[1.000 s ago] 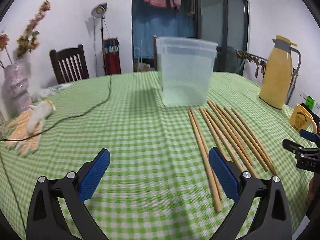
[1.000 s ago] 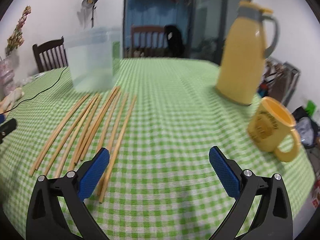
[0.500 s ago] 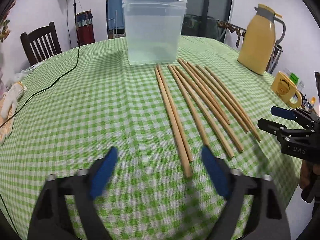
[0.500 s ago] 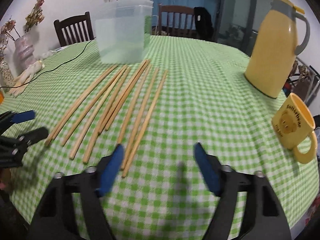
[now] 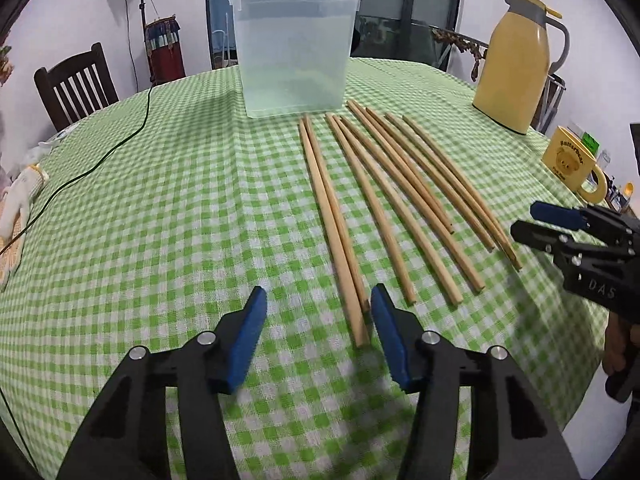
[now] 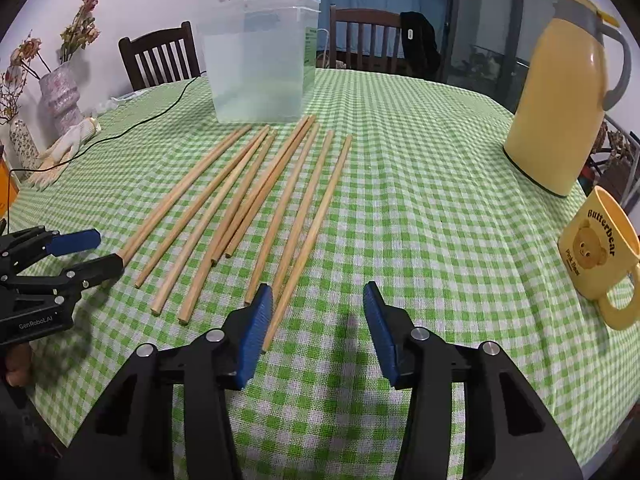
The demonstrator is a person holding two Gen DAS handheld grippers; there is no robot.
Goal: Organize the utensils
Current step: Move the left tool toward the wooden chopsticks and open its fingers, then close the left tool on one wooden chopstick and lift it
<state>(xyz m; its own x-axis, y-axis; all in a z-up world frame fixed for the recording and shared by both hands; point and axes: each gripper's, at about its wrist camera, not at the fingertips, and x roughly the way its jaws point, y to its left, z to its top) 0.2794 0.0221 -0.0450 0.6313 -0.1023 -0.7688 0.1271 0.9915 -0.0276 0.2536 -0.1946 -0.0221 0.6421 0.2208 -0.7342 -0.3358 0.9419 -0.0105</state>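
Observation:
Several long wooden chopsticks (image 5: 384, 184) (image 6: 256, 200) lie side by side on the green checked tablecloth (image 5: 160, 220), running toward a clear plastic tub (image 5: 294, 52) (image 6: 260, 60) at the back. My left gripper (image 5: 318, 320) hangs over their near ends. Its jaws are closing, and the leftmost pair's tip sits just inside the right pad without being pressed. My right gripper (image 6: 318, 320) hovers at the other side of the row. Its jaws are closing too, with the rightmost stick's tip just inside the left pad. Each gripper shows in the other's view, the left (image 6: 104, 252) and the right (image 5: 528, 224).
A yellow thermos jug (image 5: 516, 64) (image 6: 560, 92) and a yellow bear mug (image 5: 568, 160) (image 6: 596, 248) stand on the right. A black cable (image 5: 120, 144) and a work glove (image 6: 72, 140) lie on the left. Wooden chairs (image 6: 160, 56) and a vase (image 6: 60, 96) are behind.
Both grippers have tipped downward and their jaws have narrowed from wide open. The left one has come nearer the chopsticks' near ends.

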